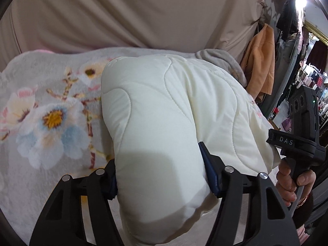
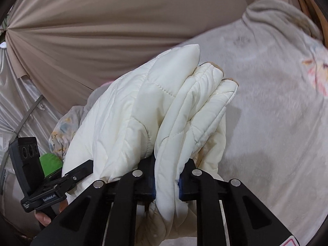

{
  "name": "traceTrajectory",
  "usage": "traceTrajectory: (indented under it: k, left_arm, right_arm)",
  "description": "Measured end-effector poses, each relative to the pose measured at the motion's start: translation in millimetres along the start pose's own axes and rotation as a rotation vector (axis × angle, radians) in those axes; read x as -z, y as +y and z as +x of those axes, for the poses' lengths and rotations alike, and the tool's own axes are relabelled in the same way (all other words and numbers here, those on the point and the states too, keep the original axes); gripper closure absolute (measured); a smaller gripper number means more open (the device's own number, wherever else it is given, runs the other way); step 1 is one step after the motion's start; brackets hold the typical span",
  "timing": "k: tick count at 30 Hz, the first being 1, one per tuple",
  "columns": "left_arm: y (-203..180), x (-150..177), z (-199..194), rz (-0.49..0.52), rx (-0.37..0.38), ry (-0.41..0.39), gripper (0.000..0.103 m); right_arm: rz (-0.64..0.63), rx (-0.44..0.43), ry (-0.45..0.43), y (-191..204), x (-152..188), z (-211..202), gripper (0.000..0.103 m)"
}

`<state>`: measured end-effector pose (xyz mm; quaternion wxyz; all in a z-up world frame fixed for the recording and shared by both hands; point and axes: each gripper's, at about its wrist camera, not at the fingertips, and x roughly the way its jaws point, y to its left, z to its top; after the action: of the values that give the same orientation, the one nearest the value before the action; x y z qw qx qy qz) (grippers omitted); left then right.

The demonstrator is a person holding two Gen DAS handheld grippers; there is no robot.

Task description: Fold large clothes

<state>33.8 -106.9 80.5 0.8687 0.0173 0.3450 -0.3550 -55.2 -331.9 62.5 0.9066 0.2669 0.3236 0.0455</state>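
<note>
On a plush floral blanket (image 1: 51, 110), the cream quilted jacket (image 1: 164, 110) lies in a thick folded bundle, with both grippers clamped on it. The left gripper (image 1: 162, 176) has its jaws spread around a fat padded roll of the jacket, blue pads pressing in from either side. The right gripper (image 2: 166, 176) pinches a thinner stack of quilted layers, its jaws standing close together on the fabric.

Much is hidden. The bundle fills the middle of both views, so the far end of the jacket and what lies beneath it cannot be seen. In the right wrist view several layers stack up with tan trim at their tips; whether these are cuffs or hem edges is hard to tell. In the left wrist view the person's right hand (image 1: 291, 182) on its handle is cut off at the frame edge. The left hand (image 2: 44, 215) shows only as a few fingertips below a black camera mount.

The blanket is pale grey with pink, blue and yellow blossoms. A beige draped curtain (image 2: 92, 30) hangs behind it. At right in the left wrist view hang an orange garment (image 1: 260, 61) and crowded clothes racks (image 1: 307, 78) under bright lamps.
</note>
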Motion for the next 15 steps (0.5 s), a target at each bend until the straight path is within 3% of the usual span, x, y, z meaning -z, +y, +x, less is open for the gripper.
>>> traceTrajectory:
  k: [4,9,15]
  left_arm:
    - [-9.4,-12.0,-26.0,0.036,0.008,-0.066,0.042]
    - [-19.0,-32.5,-70.9,0.086,0.019,-0.184,0.042]
    - [-27.1,-55.3,-149.6,0.179,0.006,-0.419,0.042]
  right_arm:
    - [-0.042,0.005,-0.07,9.7,-6.0,-28.7,0.087]
    - [-0.135,-0.013,-0.209,52.0,-20.1,-73.7,0.087]
    - [-0.247,-0.077,-0.378,107.6,-38.5,-125.1,0.087]
